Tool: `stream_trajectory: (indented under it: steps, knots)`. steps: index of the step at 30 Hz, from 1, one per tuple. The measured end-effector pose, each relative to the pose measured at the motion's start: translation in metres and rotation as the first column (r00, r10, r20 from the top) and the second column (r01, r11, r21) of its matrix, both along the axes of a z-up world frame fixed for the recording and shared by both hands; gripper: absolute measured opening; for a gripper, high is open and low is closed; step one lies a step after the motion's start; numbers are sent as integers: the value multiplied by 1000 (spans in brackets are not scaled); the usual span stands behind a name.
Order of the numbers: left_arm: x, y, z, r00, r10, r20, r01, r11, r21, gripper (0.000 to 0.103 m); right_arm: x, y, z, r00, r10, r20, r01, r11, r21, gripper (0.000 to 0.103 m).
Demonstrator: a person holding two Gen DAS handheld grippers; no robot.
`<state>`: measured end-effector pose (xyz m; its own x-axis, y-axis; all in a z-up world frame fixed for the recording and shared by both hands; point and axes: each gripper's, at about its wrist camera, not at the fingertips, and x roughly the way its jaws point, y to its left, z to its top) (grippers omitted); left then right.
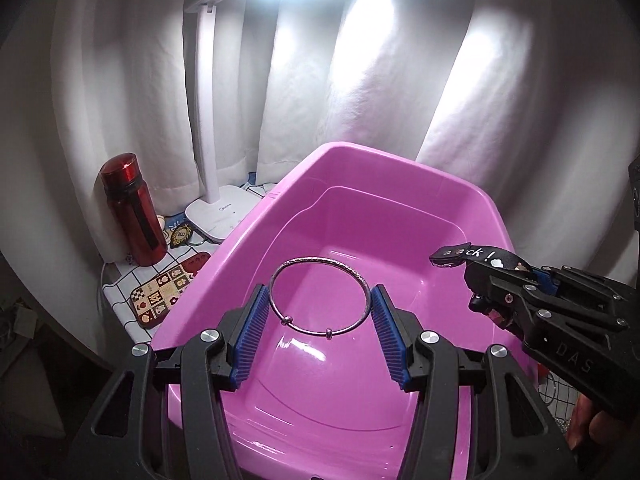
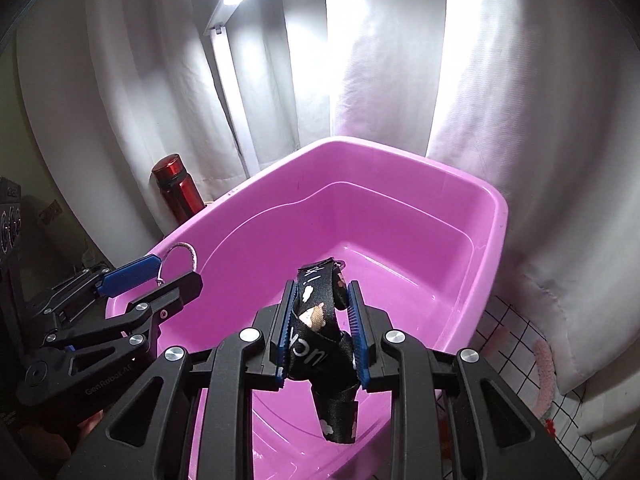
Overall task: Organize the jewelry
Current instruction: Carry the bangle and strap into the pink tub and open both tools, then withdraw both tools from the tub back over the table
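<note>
Bangle, a thin silver ring, is pinched across its width by the left hand-held gripper above the pink tub, ready to drop in. Right hand-held gripper clamps a bunched black strap over the same tub.

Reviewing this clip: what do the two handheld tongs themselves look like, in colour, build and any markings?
Both tongs, left and right, are matte black plastic linkages with silver round pivot screws and cut-out windows in the arms. Each finger carries a ribbed blue pad. White lettering reads "GenRobot.AI" on the left body in the right wrist view, and "DAS" on the right one in the left wrist view. No cables or sleeves are visible.
</note>
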<state>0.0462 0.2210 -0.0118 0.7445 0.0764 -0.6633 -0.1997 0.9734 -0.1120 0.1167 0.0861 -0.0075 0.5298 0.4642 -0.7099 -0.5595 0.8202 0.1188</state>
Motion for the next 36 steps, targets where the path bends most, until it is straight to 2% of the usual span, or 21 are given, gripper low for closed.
stream_trajectory:
  steps: [7,10,12,14,15,19,25,36]
  knots:
    - [14,8,-18,996,15,-93,-18,999,-35,52,17,10,-23,998,-35,-58,31,997,-70,25]
    - [20,8,-25,992,21,-126,-24,999,-25,53,23,12,-28,996,-55,-75,48,995,-92,27]
    - [21,9,-27,990,28,-137,-31,999,-17,56,24,10,-28,995,-70,-73,63,994,-95,43]
    - [20,8,-25,990,42,-131,-42,999,1,72,23,9,-25,995,-80,-51,75,992,-103,53]
    - [19,8,-24,991,46,-124,-46,999,2,74,22,9,-23,996,-82,-43,77,991,-106,54]
    - [19,8,-23,990,57,-133,-56,998,10,77,25,8,-23,995,-90,-37,86,991,-106,54]
    - [15,10,-20,987,89,-136,-88,996,17,88,25,7,-24,995,-91,-41,87,991,-98,54]
    - [7,7,-10,984,106,-143,-102,994,35,88,15,4,-15,996,-87,-27,85,993,-79,55]
